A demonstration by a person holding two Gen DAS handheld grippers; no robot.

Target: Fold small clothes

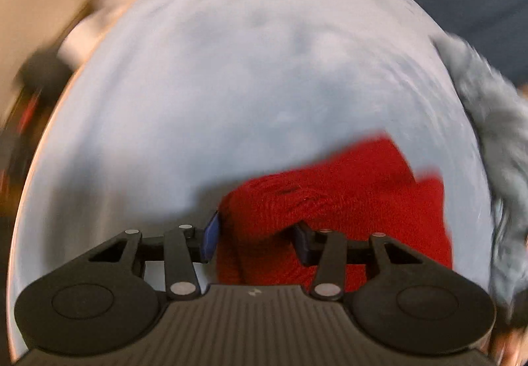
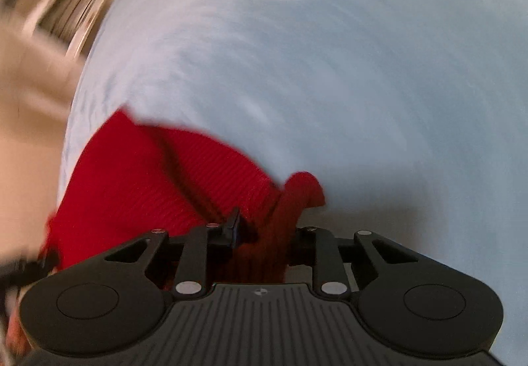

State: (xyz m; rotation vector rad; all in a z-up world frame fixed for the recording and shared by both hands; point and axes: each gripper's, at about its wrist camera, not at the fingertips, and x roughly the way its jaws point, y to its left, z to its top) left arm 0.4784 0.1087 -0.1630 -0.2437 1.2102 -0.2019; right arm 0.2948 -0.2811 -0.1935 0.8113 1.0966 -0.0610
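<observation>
A red knitted garment (image 1: 346,188) lies on a pale blue-grey cloth-covered surface (image 1: 231,85). In the left wrist view, my left gripper (image 1: 256,237) is at the garment's left end, and a raised bunch of the red knit fills the gap between its pads. In the right wrist view the same red garment (image 2: 138,181) spreads out to the left. My right gripper (image 2: 265,232) pinches a narrow gathered fold at its right end, and a small flap (image 2: 305,188) sticks up past the fingers. Both views are blurred.
A grey fuzzy fabric (image 1: 495,141) lies at the right edge of the surface. Dark, blurred objects (image 1: 36,76) stand beyond the surface's left edge. The pale surface (image 2: 330,69) stretches far and right of the garment. Beige floor or wall shows at the left.
</observation>
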